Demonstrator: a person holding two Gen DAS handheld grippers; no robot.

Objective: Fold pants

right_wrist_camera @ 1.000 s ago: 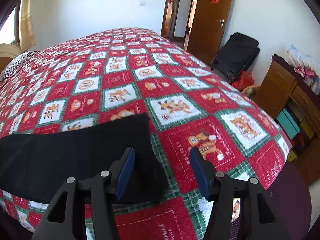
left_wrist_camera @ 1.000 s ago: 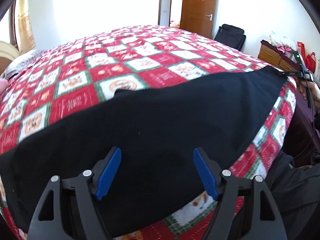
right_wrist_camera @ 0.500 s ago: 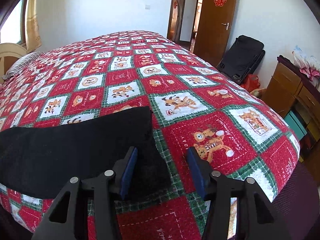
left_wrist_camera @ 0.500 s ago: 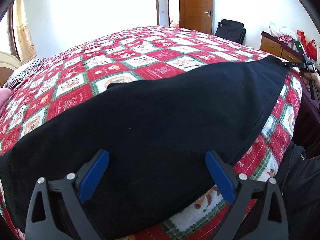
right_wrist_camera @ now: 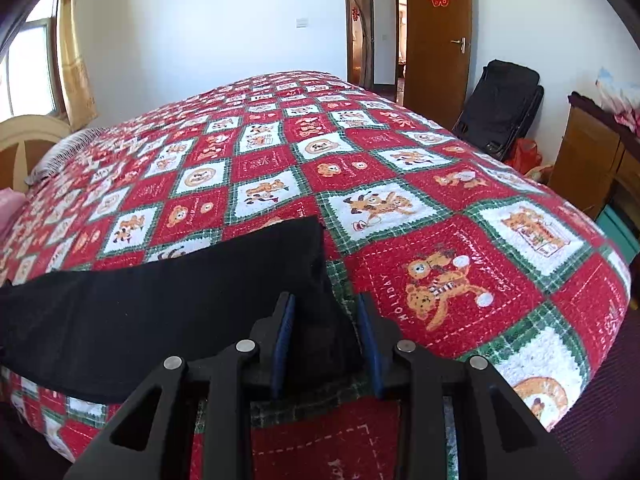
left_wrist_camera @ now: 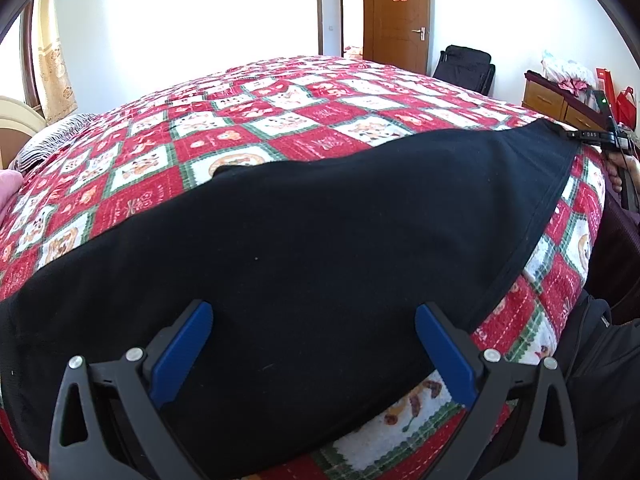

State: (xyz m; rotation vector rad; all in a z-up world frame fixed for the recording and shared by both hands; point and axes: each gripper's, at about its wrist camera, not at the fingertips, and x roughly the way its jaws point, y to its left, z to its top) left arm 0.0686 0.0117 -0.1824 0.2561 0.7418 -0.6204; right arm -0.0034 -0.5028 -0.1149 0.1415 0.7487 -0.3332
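Black pants lie flat across the near edge of a red, white and green patchwork bedspread. My left gripper hovers over their wide near part, its jaws opening to full width with only flat cloth beneath. The pants' narrow end reaches right to a corner that bunches up between the blue pads of my right gripper. Its jaws are closing around that corner. From the left wrist view the right gripper shows at the pants' far right tip.
The bedspread drops off at the near and right edges. Beyond stand a black suitcase, a brown door and a wooden dresser. A headboard is at far left. A person's dark trousers are at lower right.
The left jaws have spread much wider over the pants. The right jaws have narrowed around the pants' corner, and that gripper has tipped slightly lower toward it.
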